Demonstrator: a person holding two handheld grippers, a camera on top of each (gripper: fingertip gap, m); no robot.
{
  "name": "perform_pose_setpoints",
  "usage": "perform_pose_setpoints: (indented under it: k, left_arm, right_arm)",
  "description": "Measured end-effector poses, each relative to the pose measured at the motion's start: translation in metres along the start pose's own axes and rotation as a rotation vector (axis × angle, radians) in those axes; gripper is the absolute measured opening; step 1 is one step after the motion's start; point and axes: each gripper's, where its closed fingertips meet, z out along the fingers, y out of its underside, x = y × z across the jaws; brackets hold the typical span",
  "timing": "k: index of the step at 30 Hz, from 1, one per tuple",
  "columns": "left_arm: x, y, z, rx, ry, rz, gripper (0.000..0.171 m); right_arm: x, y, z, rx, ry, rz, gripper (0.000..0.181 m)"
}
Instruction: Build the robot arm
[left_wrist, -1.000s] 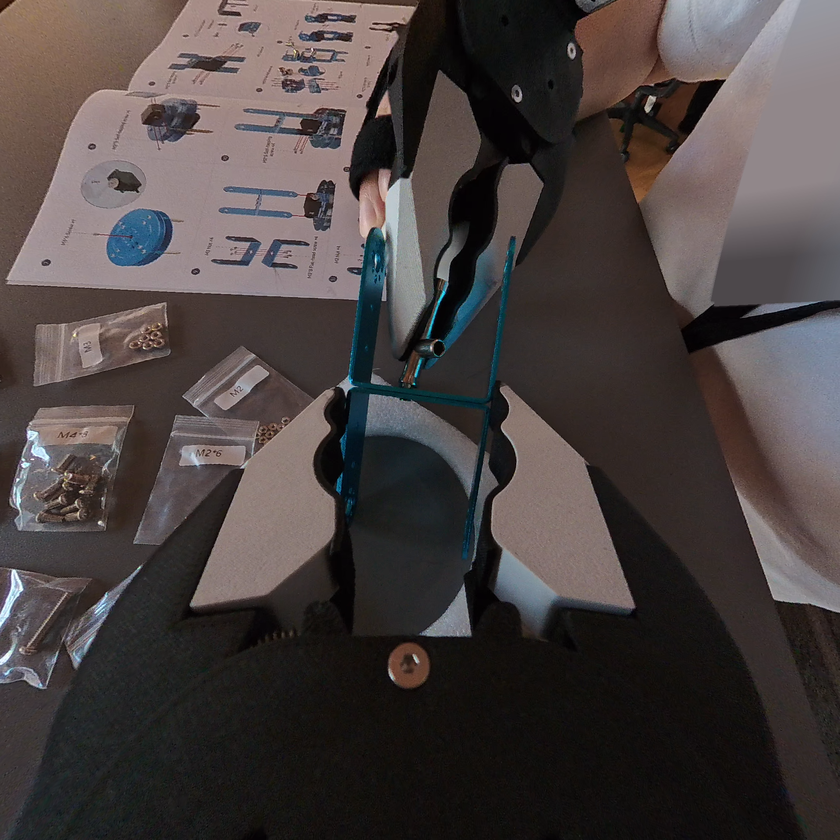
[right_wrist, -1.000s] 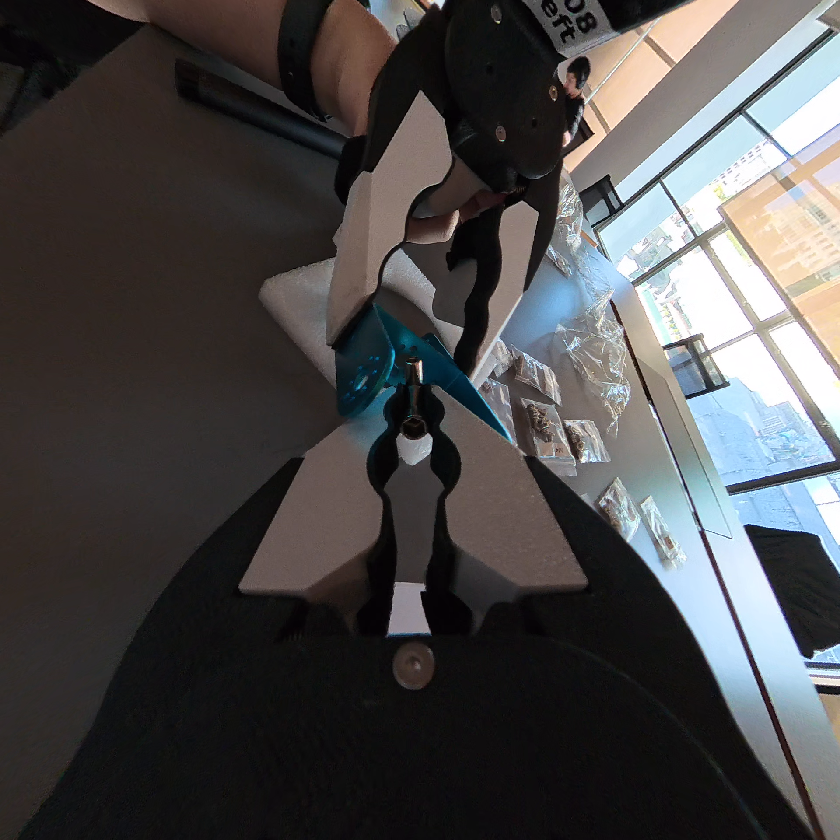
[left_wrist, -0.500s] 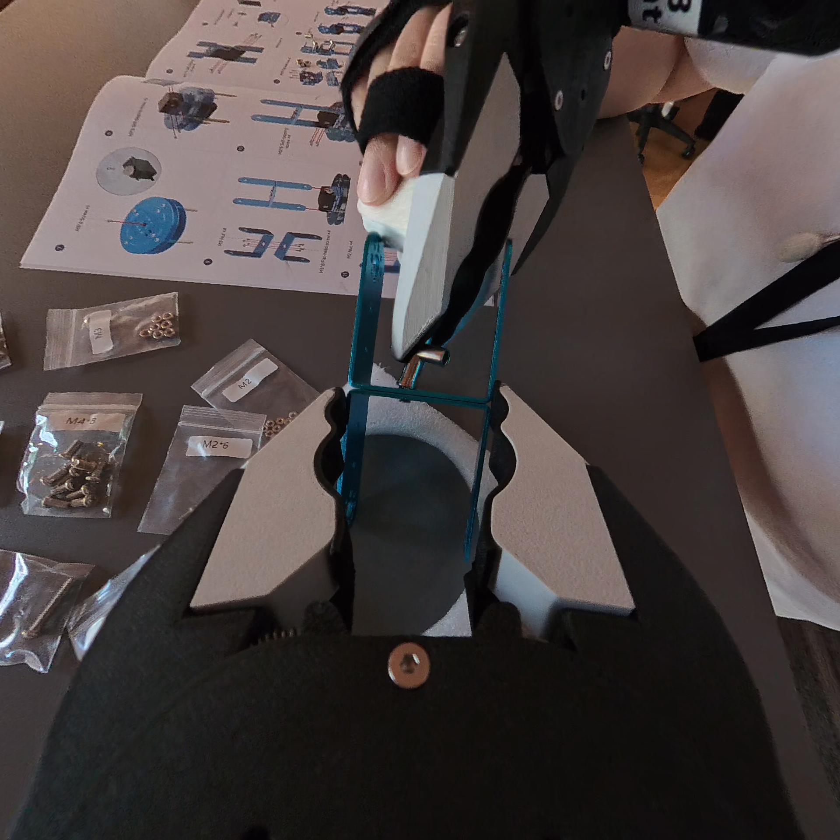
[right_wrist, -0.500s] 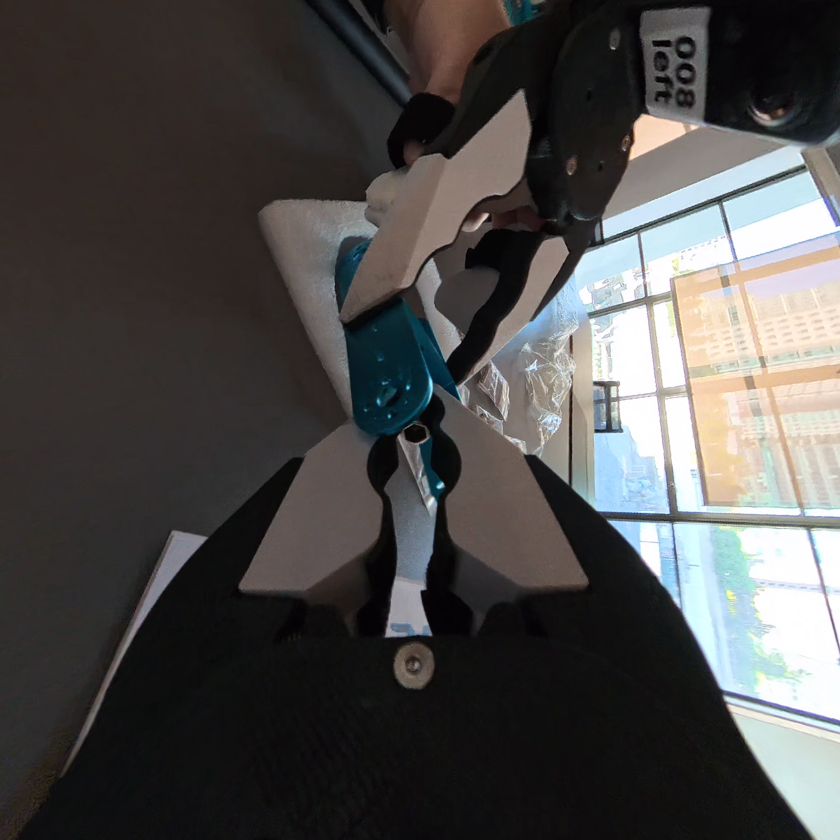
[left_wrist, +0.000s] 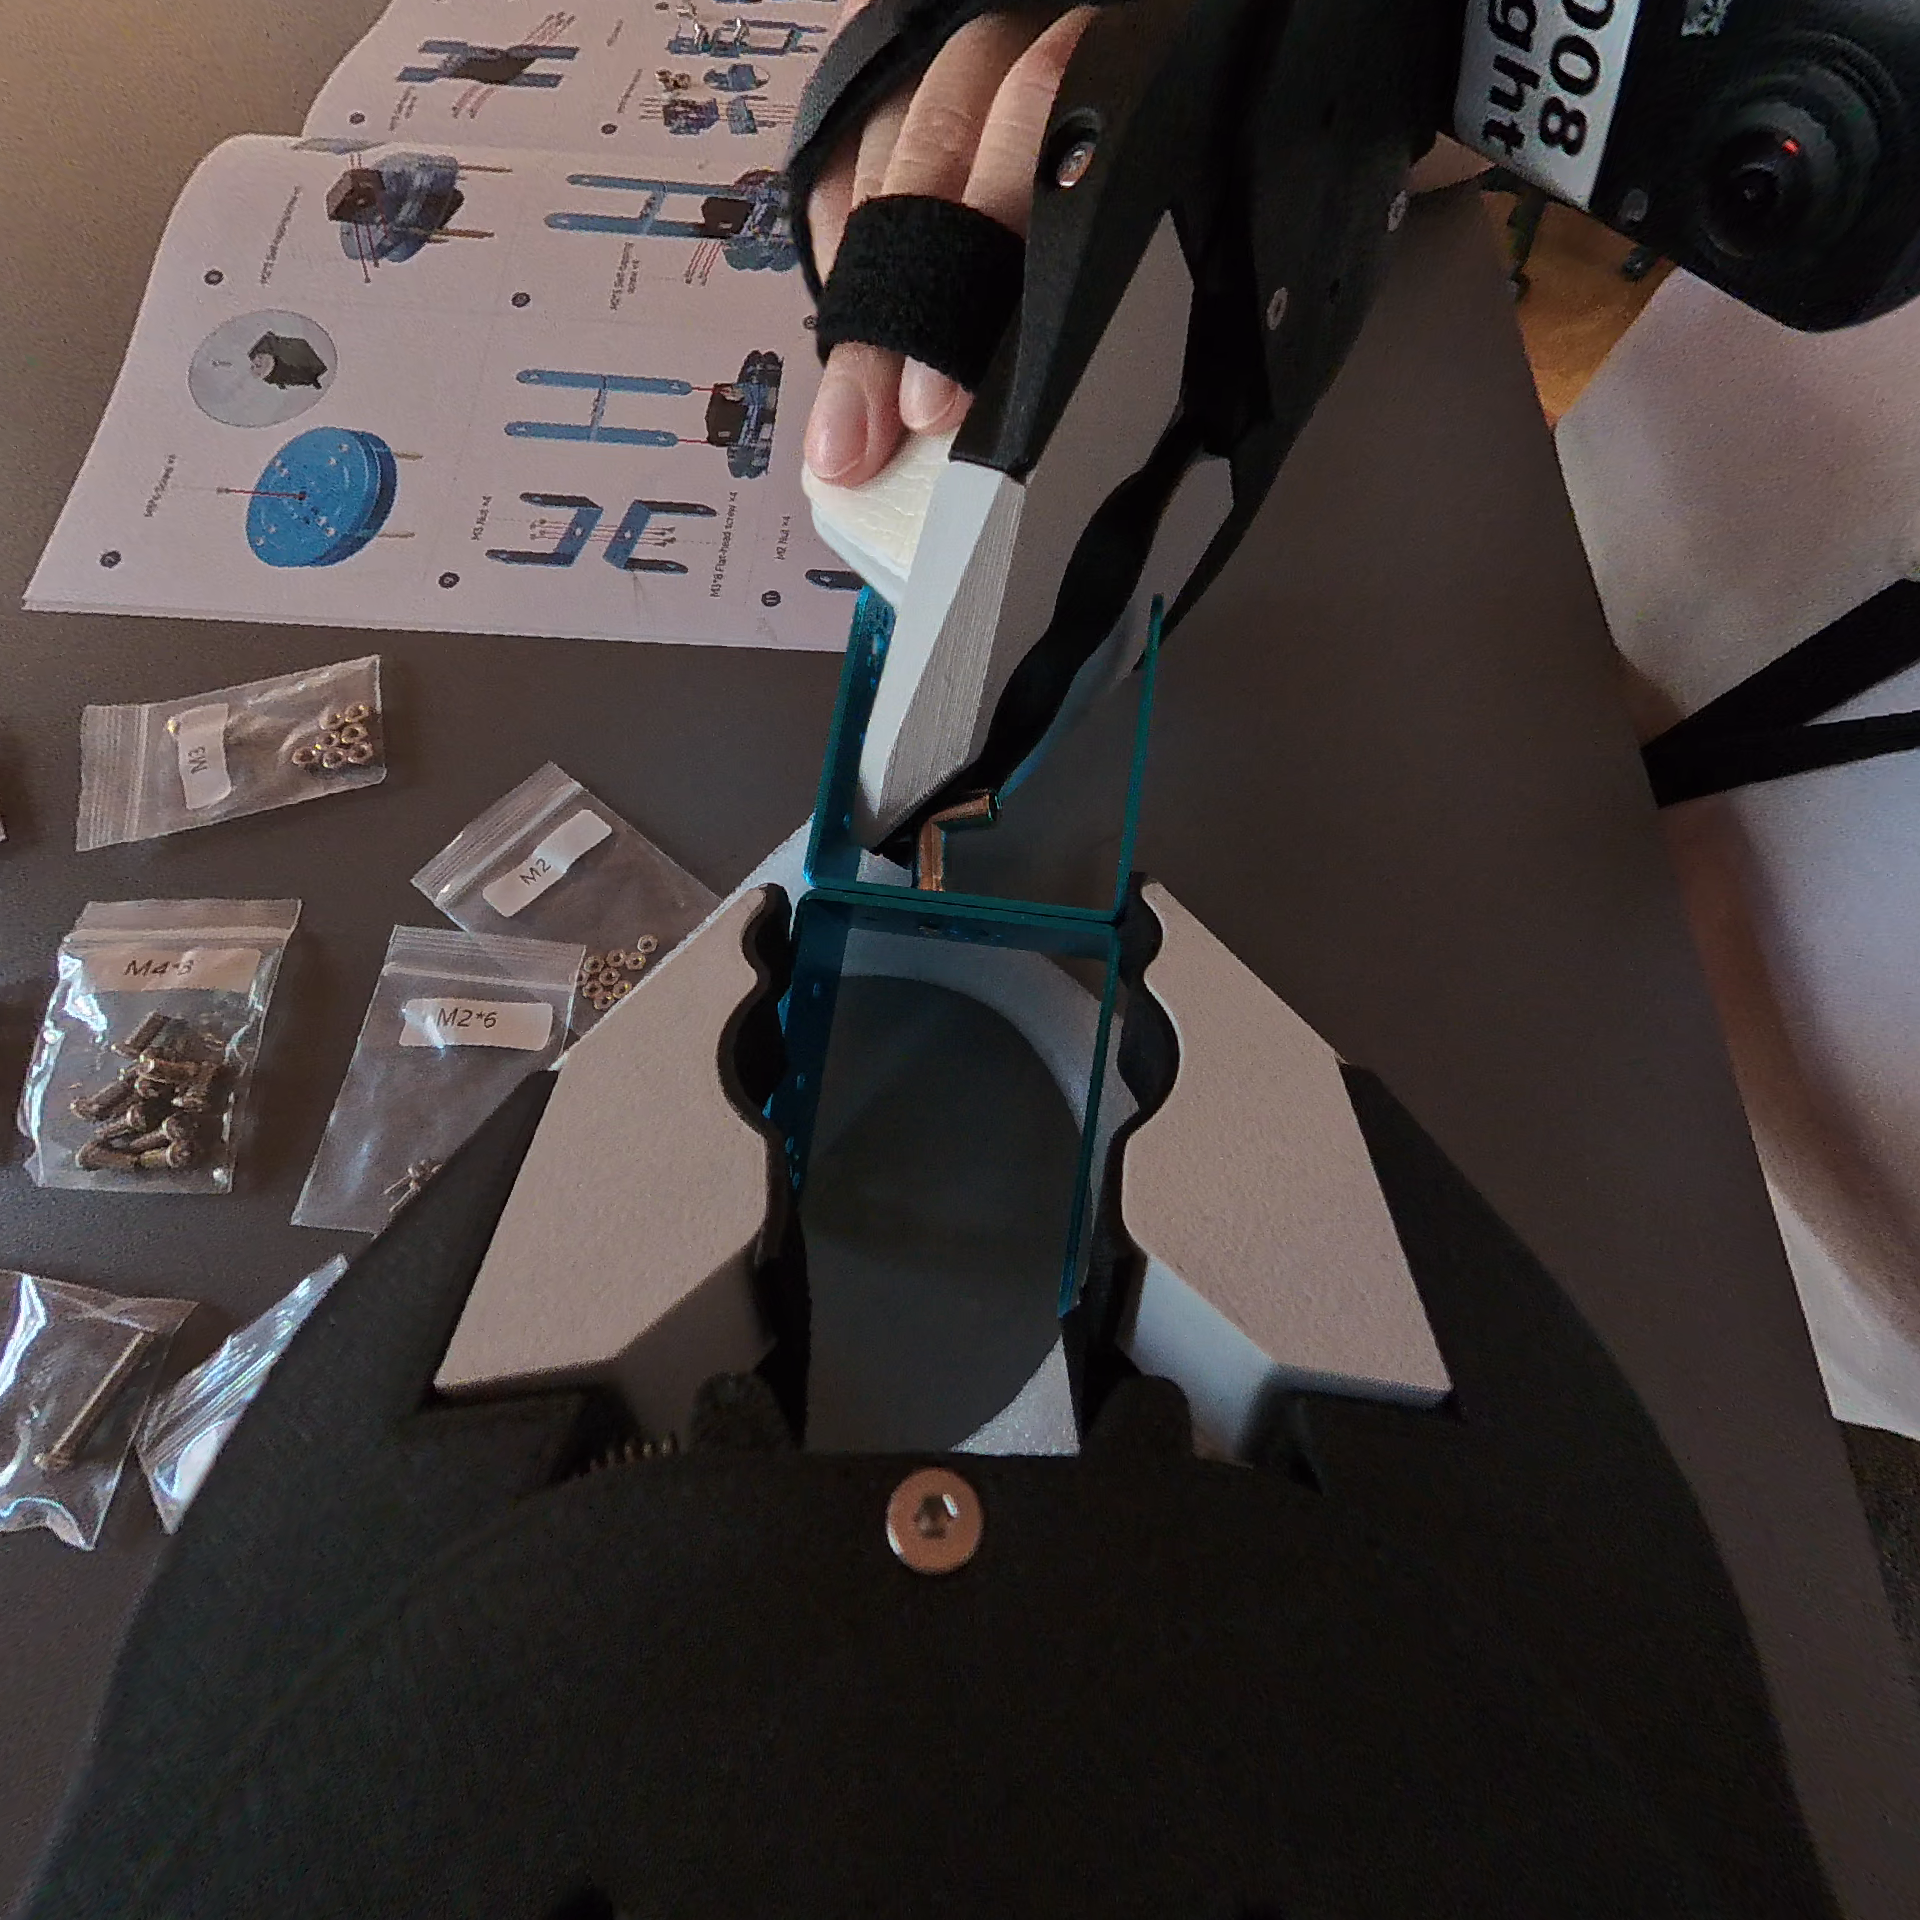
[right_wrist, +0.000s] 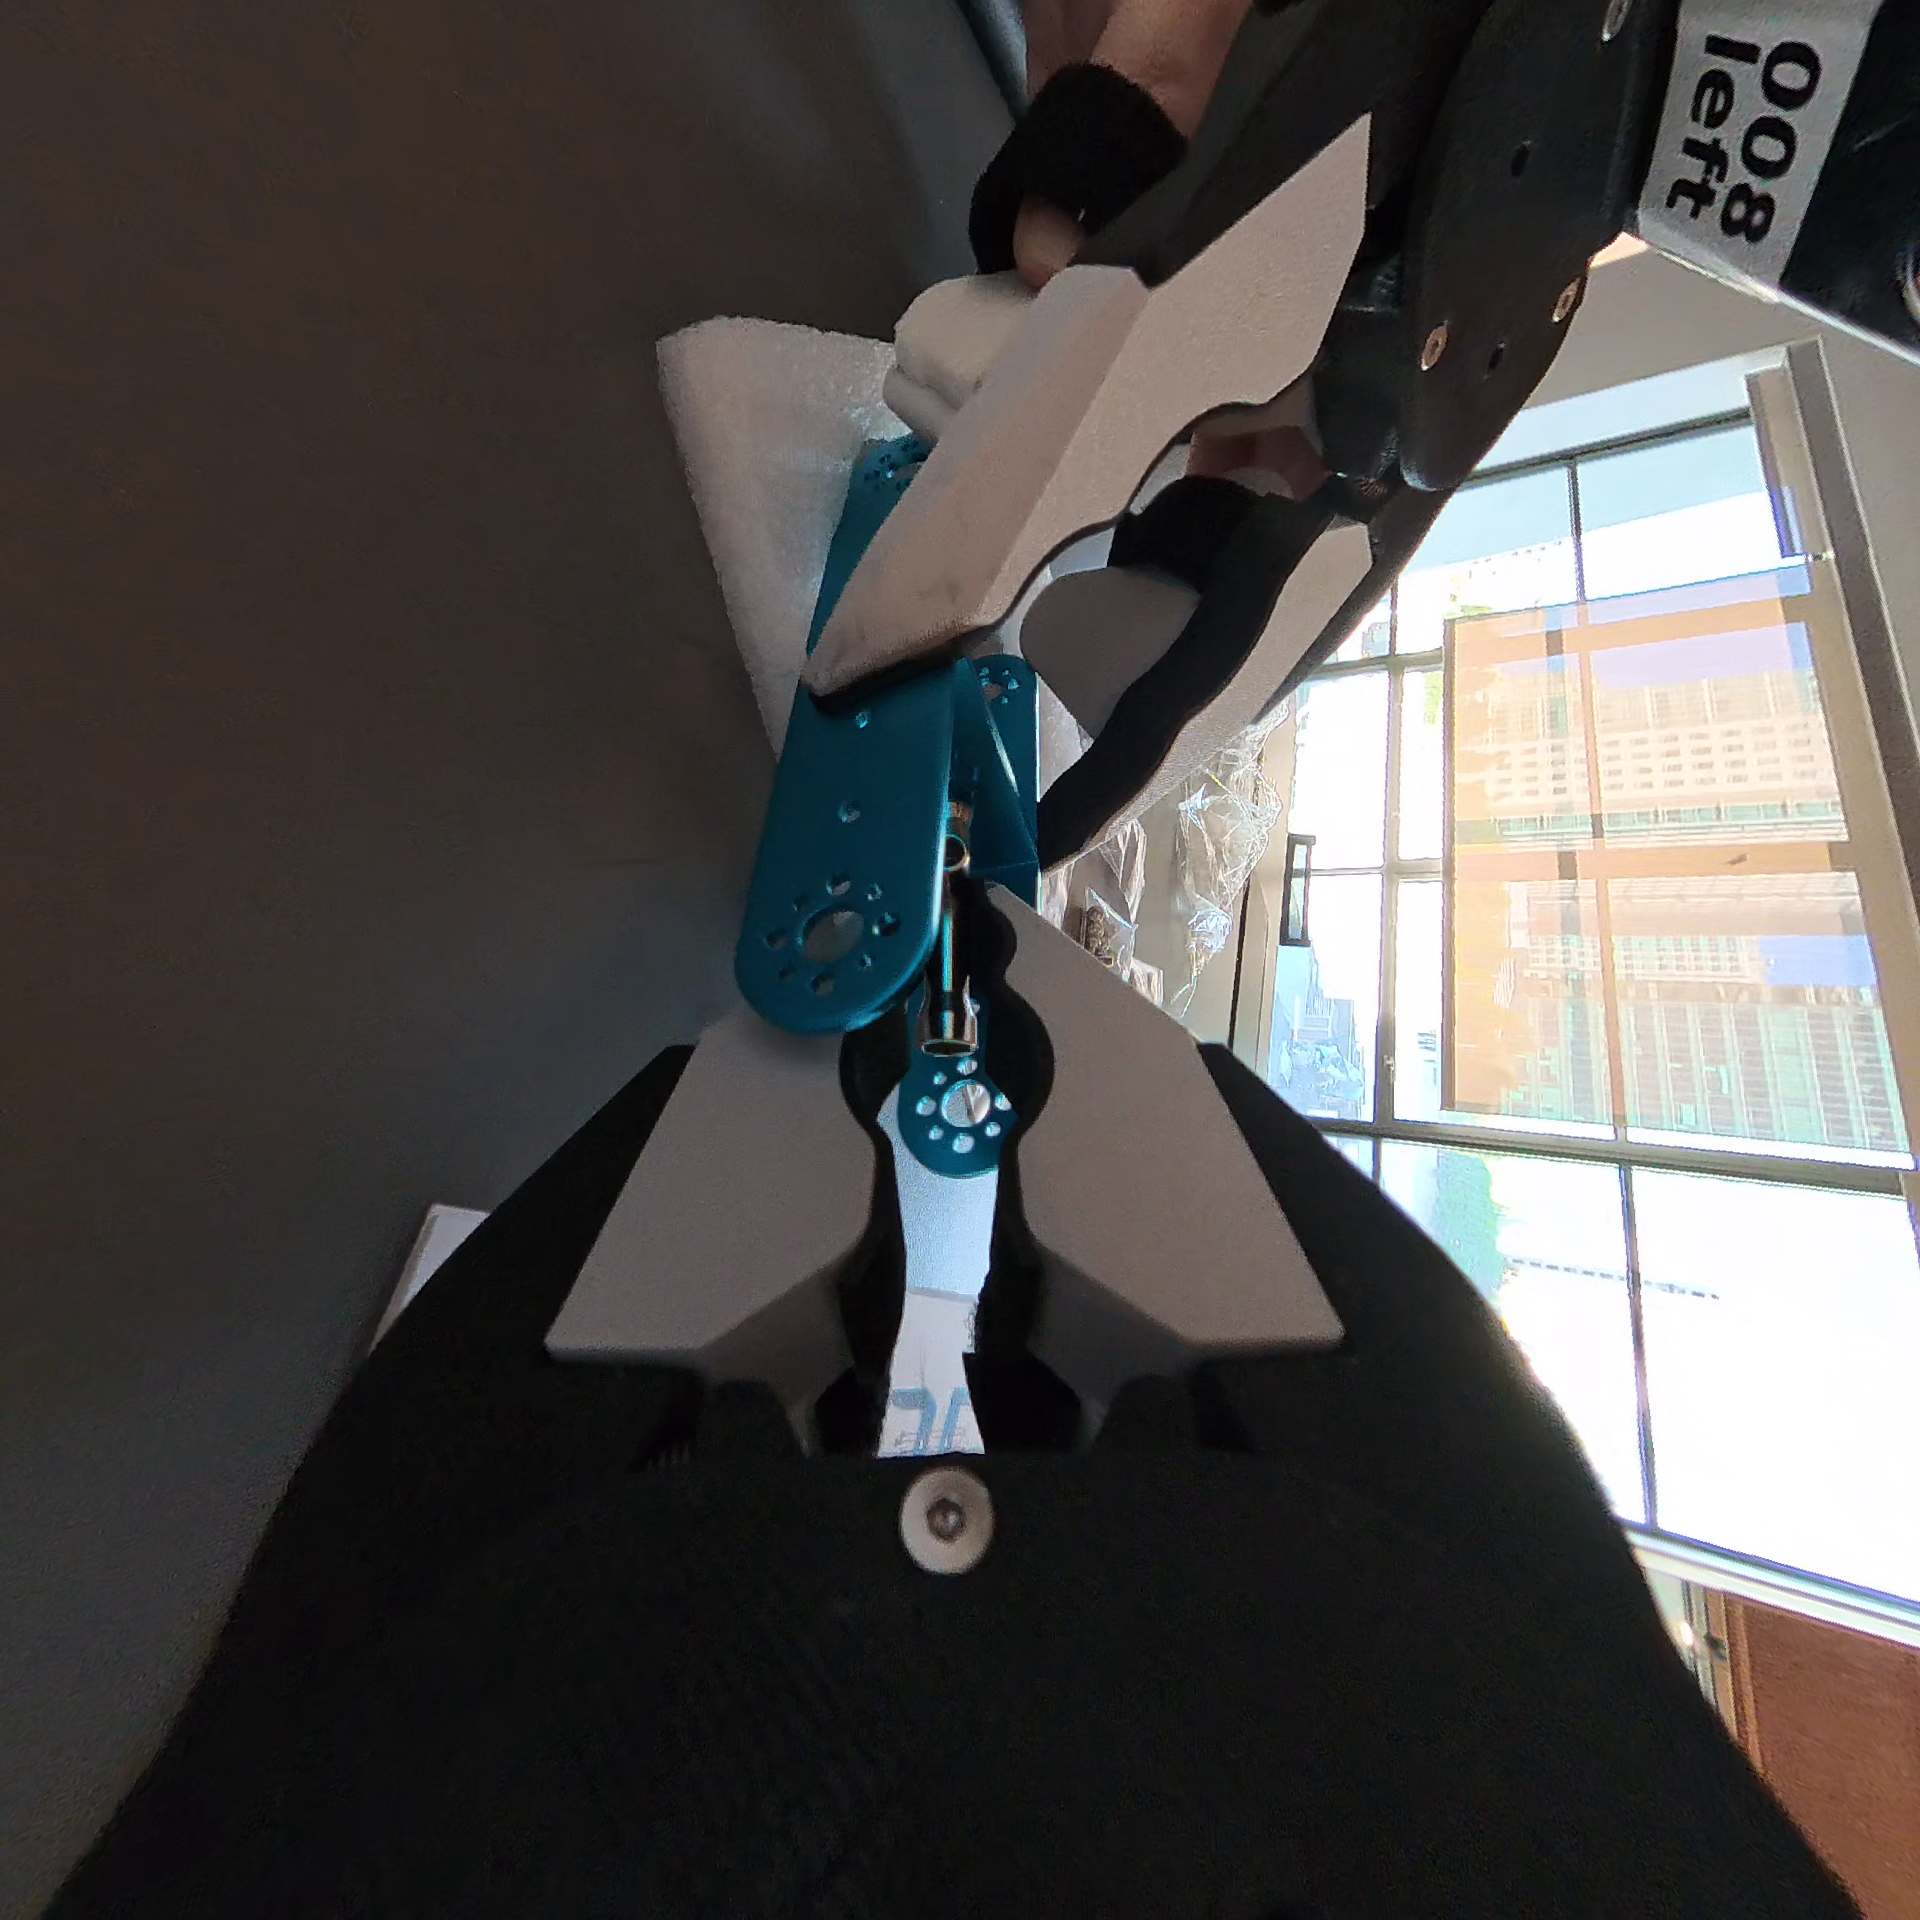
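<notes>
Left gripper (left_wrist: 961, 914) clamps the blue bracket (left_wrist: 847, 727). Its fingers press on the outer faces of the two side plates, so the jaws stand fairly wide, set by the bracket's width. I read this as a firm hold: both plates sit flush against the pads.

1. Bracket position. It is H-shaped, with one pair of arms lying back between the left fingers and the other pair pointing away. It is held above a white foam sheet (left_wrist: 1081, 997) on the dark table (left_wrist: 1403, 727). I cannot tell whether it touches the foam.

2. Right gripper (right_wrist: 935, 935). The jaws are nearly closed on a small metal L-key (right_wrist: 951, 977). In the left wrist view the key (left_wrist: 951, 831) points down between the far arms, its tip at or just above the crossbar. Contact is too small to confirm. The right wrist view shows one perforated arm end (right_wrist: 852, 831) just beside the key's socket end.

3. Hand (left_wrist: 914, 208). A person's fingers in a black strap grip the right gripper's handle, with a white pad under a fingertip.

4. Surroundings. An open manual (left_wrist: 416, 364) lies beyond the bracket. Clear bags (left_wrist: 156, 1049) of fasteners lie to the left, well apart from both grippers. A window (right_wrist: 1662, 935) fills the right wrist view's far side.
</notes>
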Motion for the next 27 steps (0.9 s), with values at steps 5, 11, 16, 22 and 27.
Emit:
perform_pose_setpoints:
  k: [5, 11, 16, 22, 27]
  left_arm:
    - [-0.001, 0.0, 0.001, 0.0, -0.011, -0.012, 0.064]
    - [0.001, 0.001, 0.002, -0.006, -0.028, 0.007, 0.064]
    - [0.004, 0.0, 0.003, -0.012, -0.037, 0.012, 0.064]
    - [0.007, -0.001, 0.005, -0.003, -0.012, -0.002, 0.064]
    - [0.007, -0.001, 0.004, 0.001, -0.012, 0.003, 0.064]
  right_arm:
    - [0.0, 0.0, -0.001, -0.032, 0.011, -0.002, 0.006]
    - [-0.002, -0.002, -0.001, -0.024, 0.018, 0.025, 0.006]
    - [-0.004, -0.004, -0.004, -0.031, 0.076, 0.001, 0.005]
    - [-0.005, -0.011, -0.007, -0.006, 0.152, -0.103, 0.005]
    - [-0.006, -0.013, -0.006, 0.018, 0.142, -0.084, 0.005]
